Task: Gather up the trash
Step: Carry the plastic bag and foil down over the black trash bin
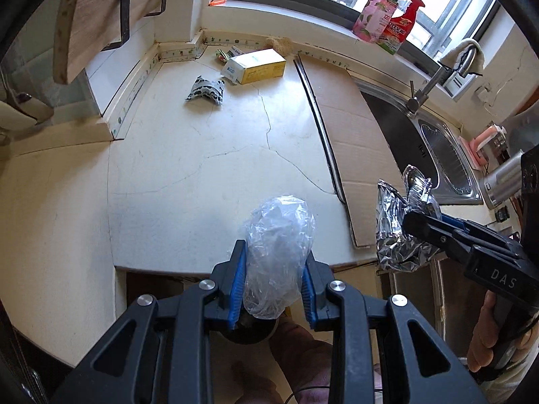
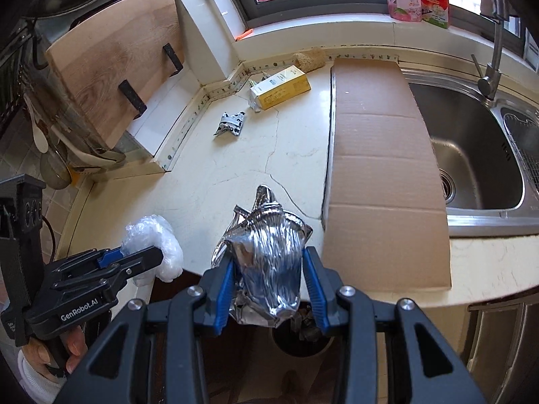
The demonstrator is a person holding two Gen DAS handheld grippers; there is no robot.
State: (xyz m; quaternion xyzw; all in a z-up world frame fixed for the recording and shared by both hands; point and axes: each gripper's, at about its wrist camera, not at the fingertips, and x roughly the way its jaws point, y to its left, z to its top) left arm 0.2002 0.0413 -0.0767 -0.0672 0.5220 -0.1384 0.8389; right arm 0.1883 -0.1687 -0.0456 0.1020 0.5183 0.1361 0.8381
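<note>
My left claw (image 1: 273, 281) clenched a crinkly clear plastic bag (image 1: 278, 252) past the counter (image 1: 202, 168) edge; my right claw (image 2: 269, 289) clenched crumpled shiny foil (image 2: 269, 252). A yellow box (image 2: 281, 88) and patterned wrapper (image 2: 230, 123) lay far back.

Cracked cream table (image 2: 209, 185). Flat cardboard sheet (image 2: 380, 168) on right side, by sink. Yellow-white carton (image 2: 281, 88) at far edge, sponge (image 2: 309, 58) beyond. Crumpled black-white wrapper (image 2: 230, 124) lying near carton, apart.

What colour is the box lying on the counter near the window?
The box is mainly yellow with a white end, seen best from the right wrist.
</note>
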